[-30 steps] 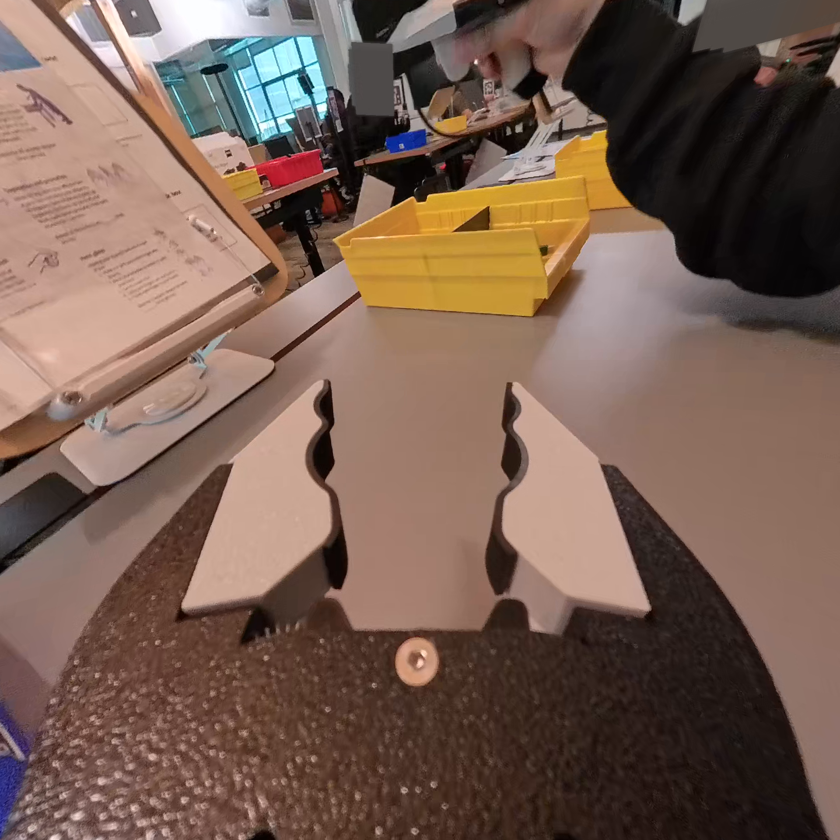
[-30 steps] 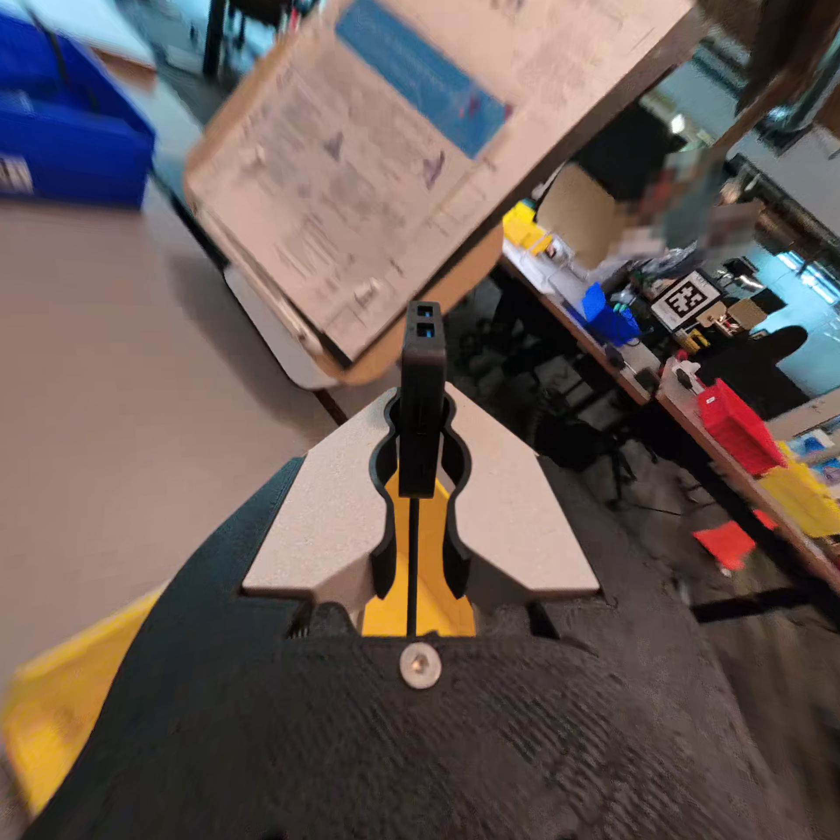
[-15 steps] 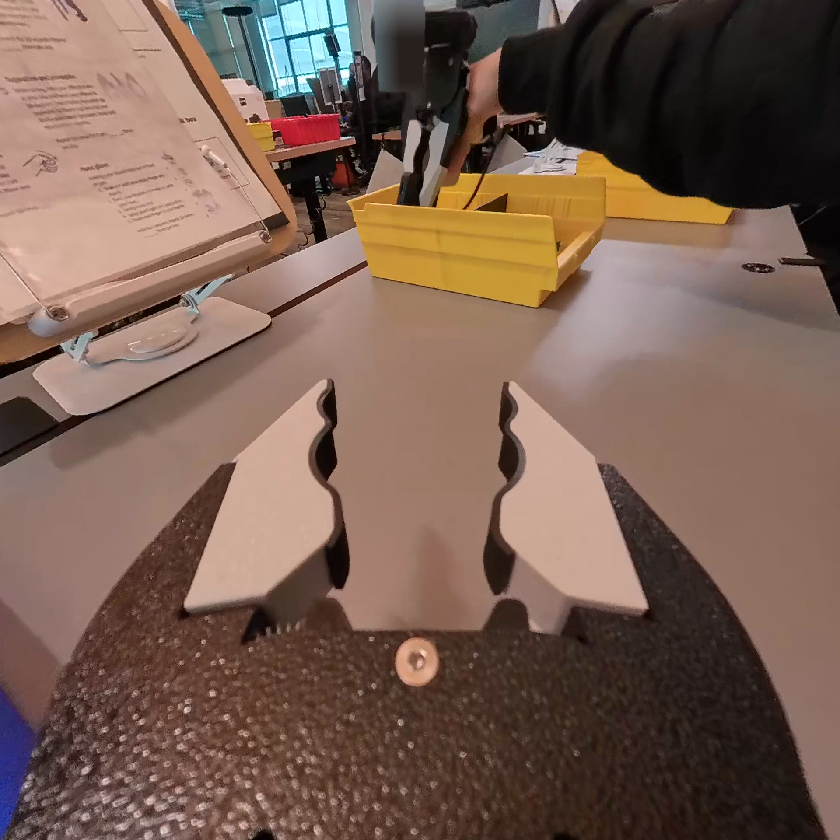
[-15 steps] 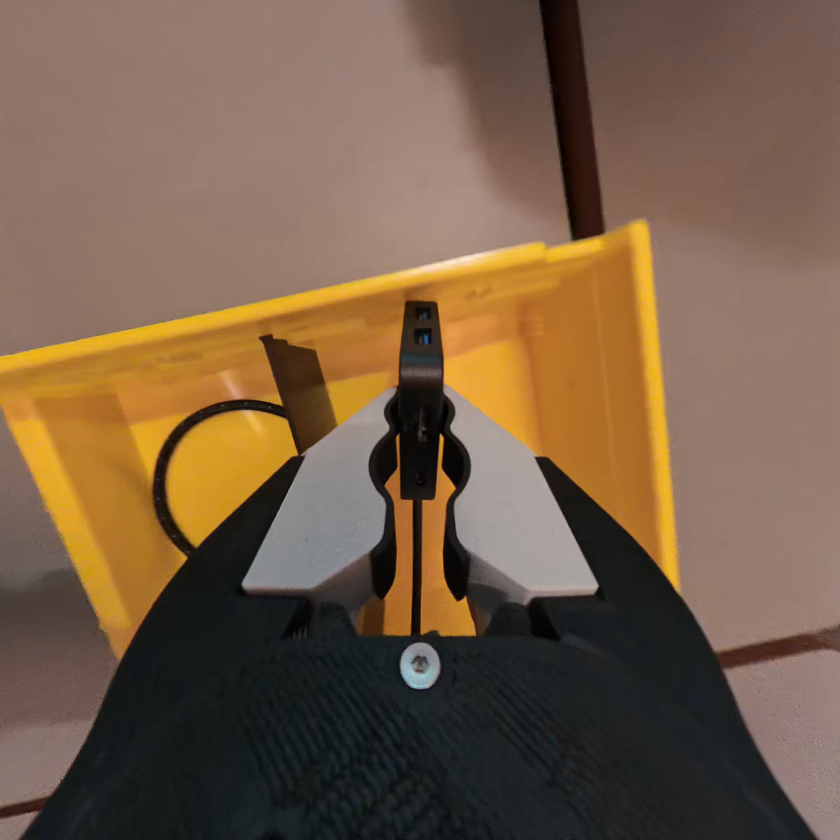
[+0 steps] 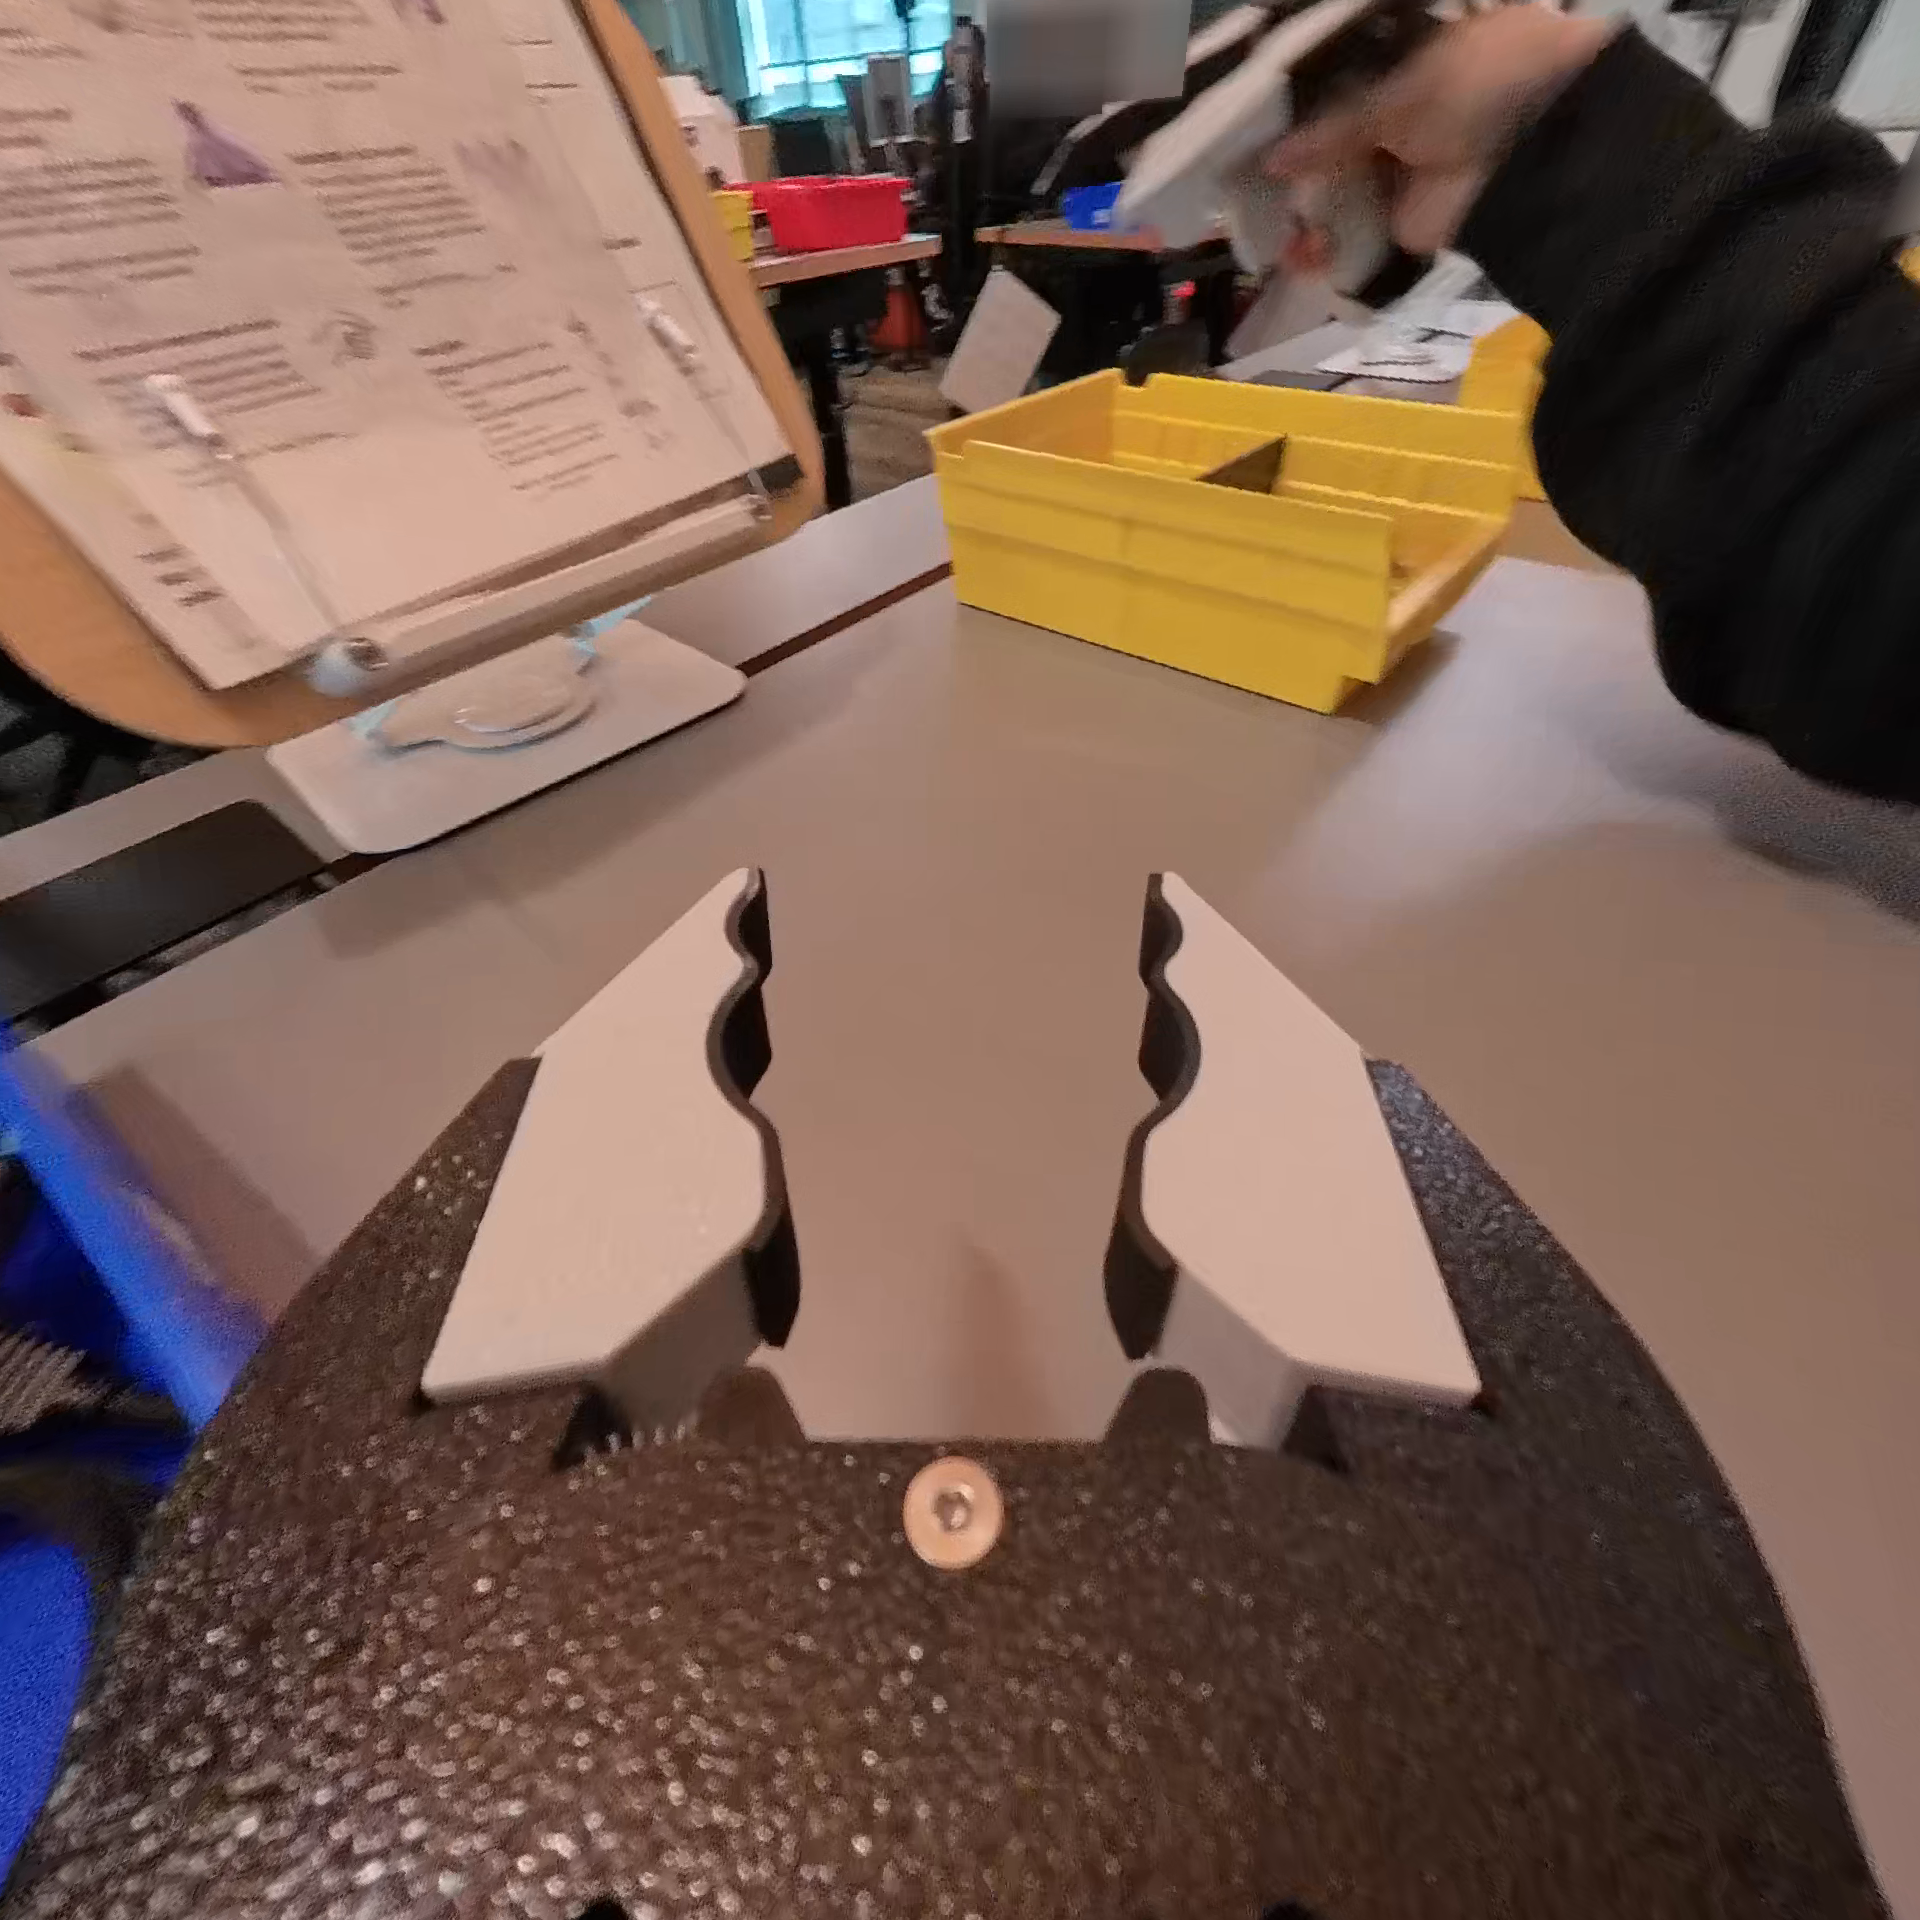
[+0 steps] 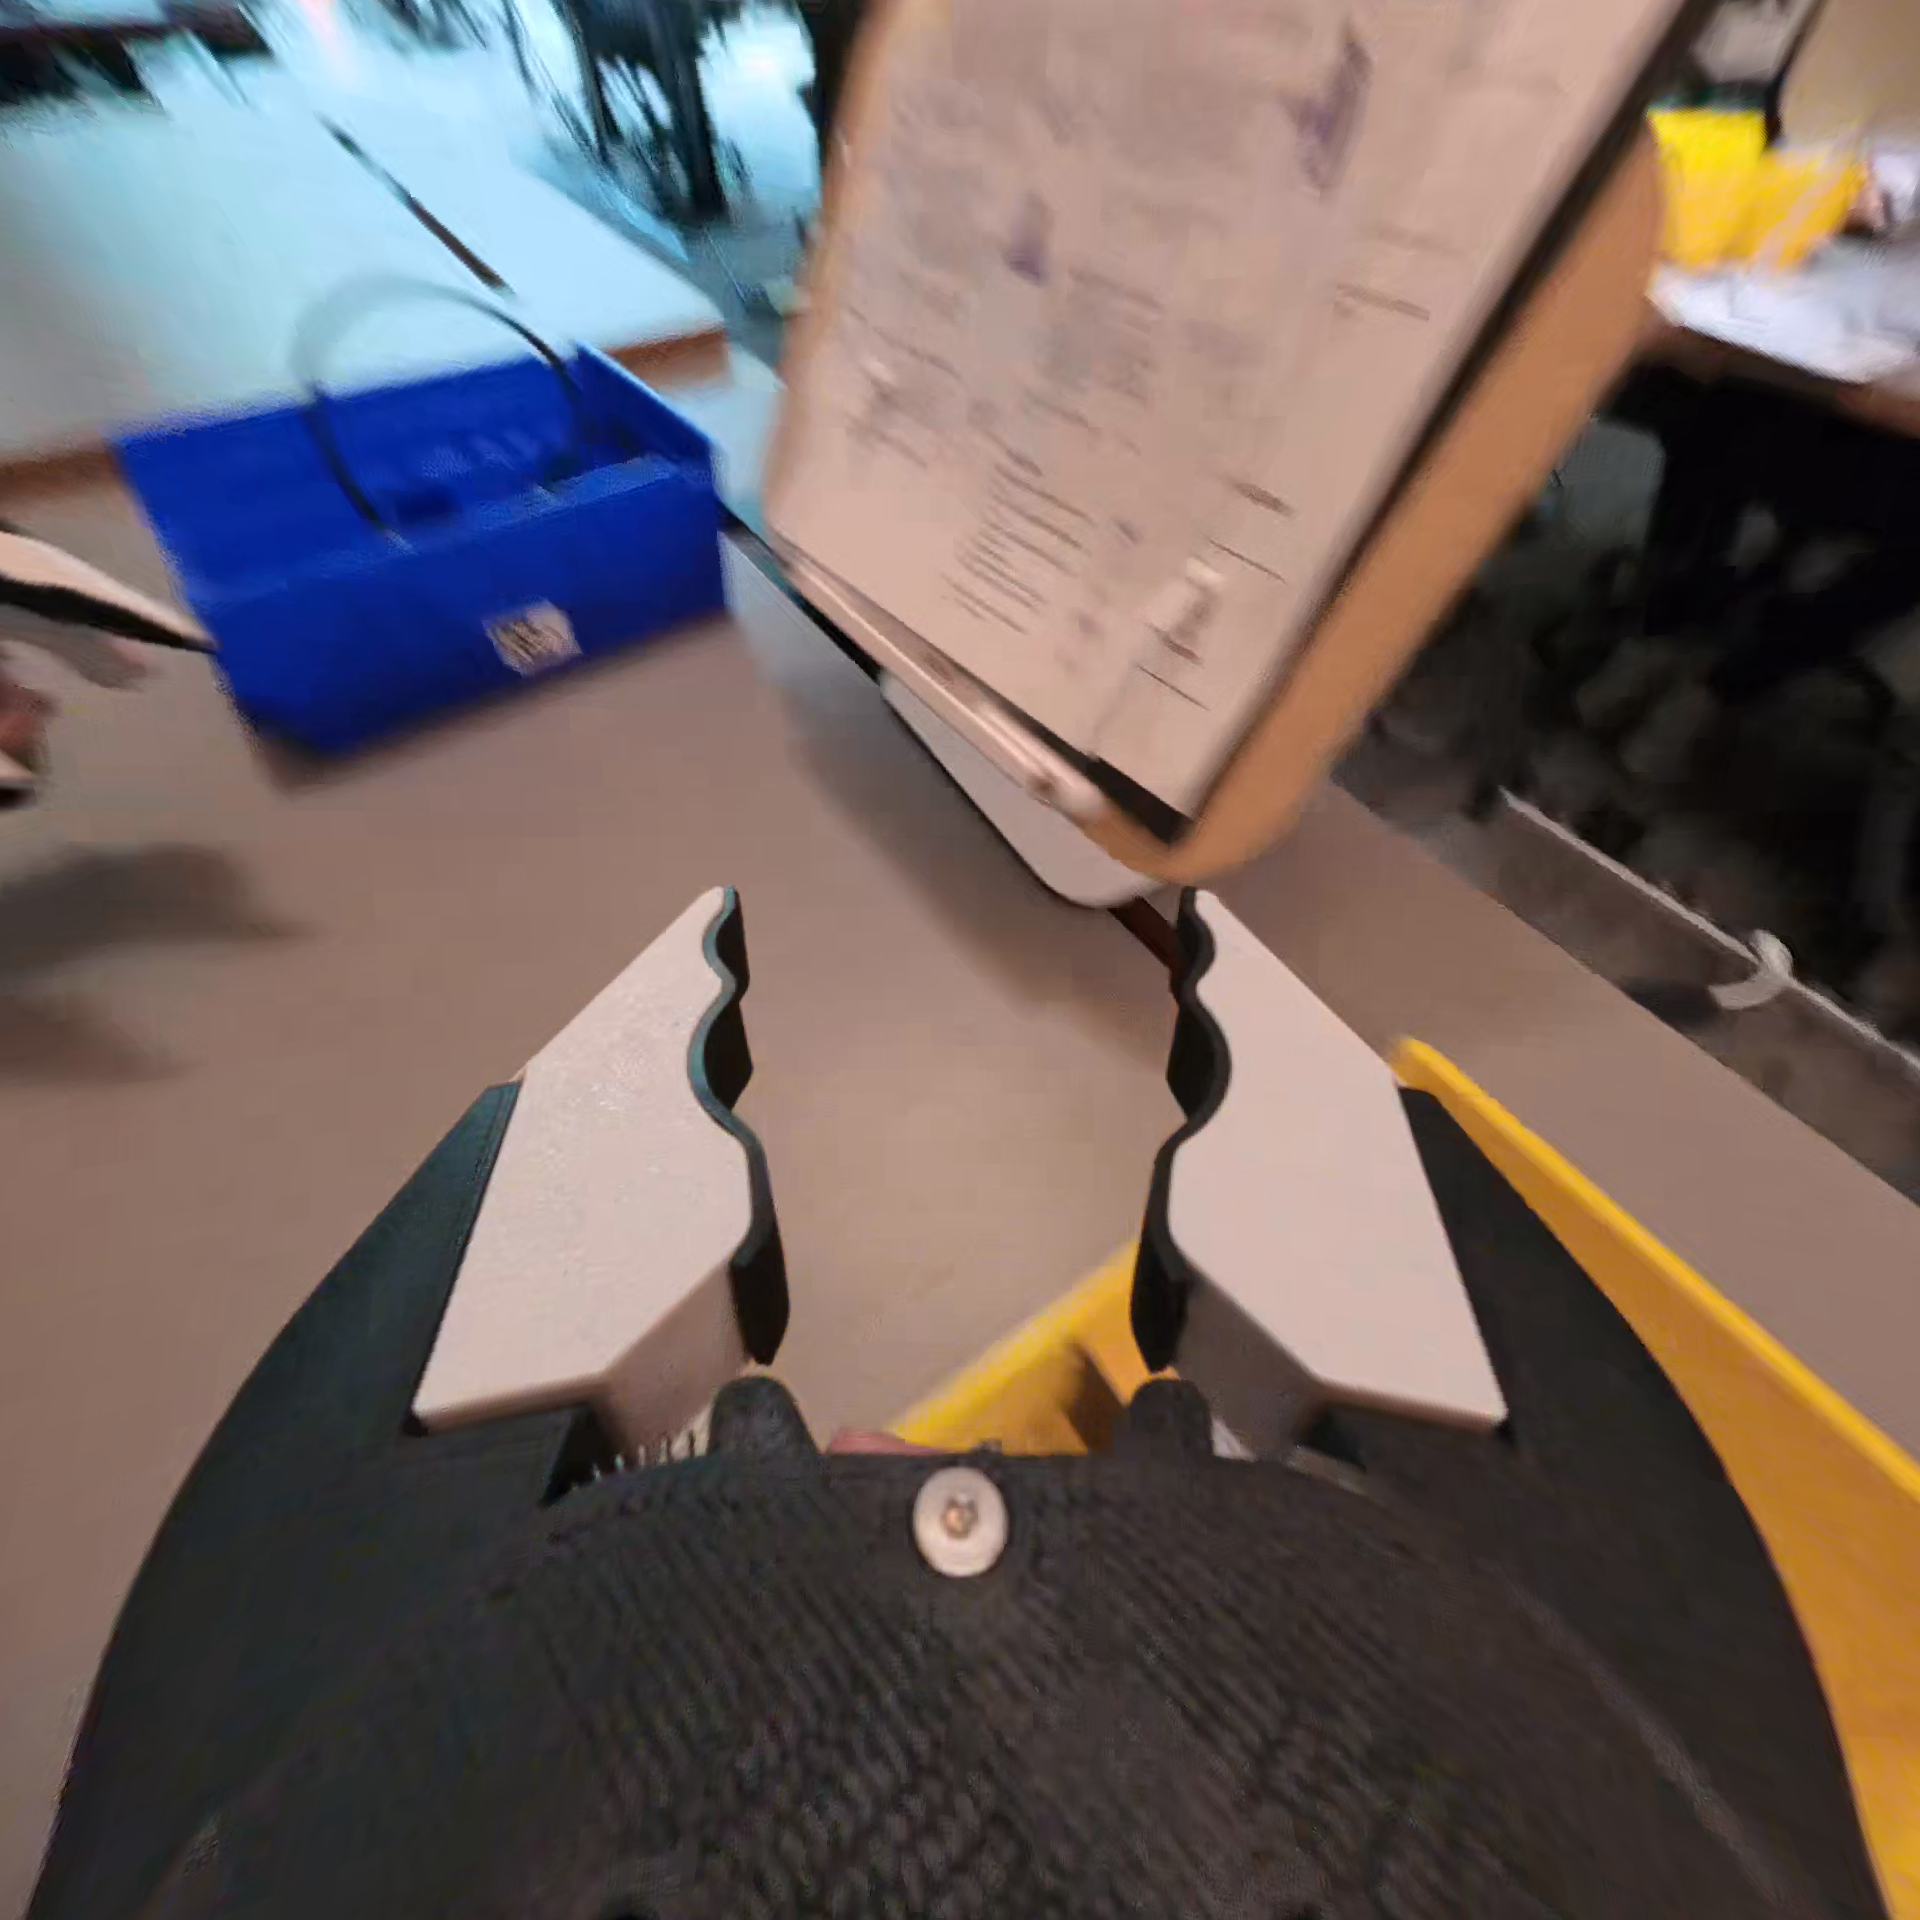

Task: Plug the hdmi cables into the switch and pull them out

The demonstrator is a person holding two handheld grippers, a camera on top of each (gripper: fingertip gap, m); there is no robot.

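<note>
- Left wrist view, far left: a blue bin (image 5: 94,1226) shows only as a blurred corner at the near left edge of the grey desk (image 5: 987,790).
- Left and farther off, a document stand (image 5: 343,343) with printed sheets leans back on a pale flat base; the base rests on the desk near its far left edge.
- Centre, near: the left claw (image 5: 956,904) has its two grey fingers well apart with nothing between them, only bare desk showing in the gap.
- Right of centre, far: a yellow bin (image 5: 1195,561) sits on the desk, with a dark divider standing upright inside it.
- Far right, high up: the person's hand (image 5: 1455,125) in a dark sleeve holds the other claw above the yellow bin, blurred.
- Right wrist view, left: the blue bin (image 6: 436,582) stands on the desk (image 6: 520,935) at the far left, with a thin black cable (image 6: 343,457) looping up out of it; whether this is one of the hdmi cables I cannot tell, and no switch can be made out in either view.
- Centre, near: the right claw (image 6: 961,904) is spread apart and holds nothing.
- Right of centre, far: the document stand (image 6: 1195,416) leans over its pale base, blurred.
- Near right: the rim of the yellow bin (image 6: 1662,1299) runs beside and below the right claw.
</note>
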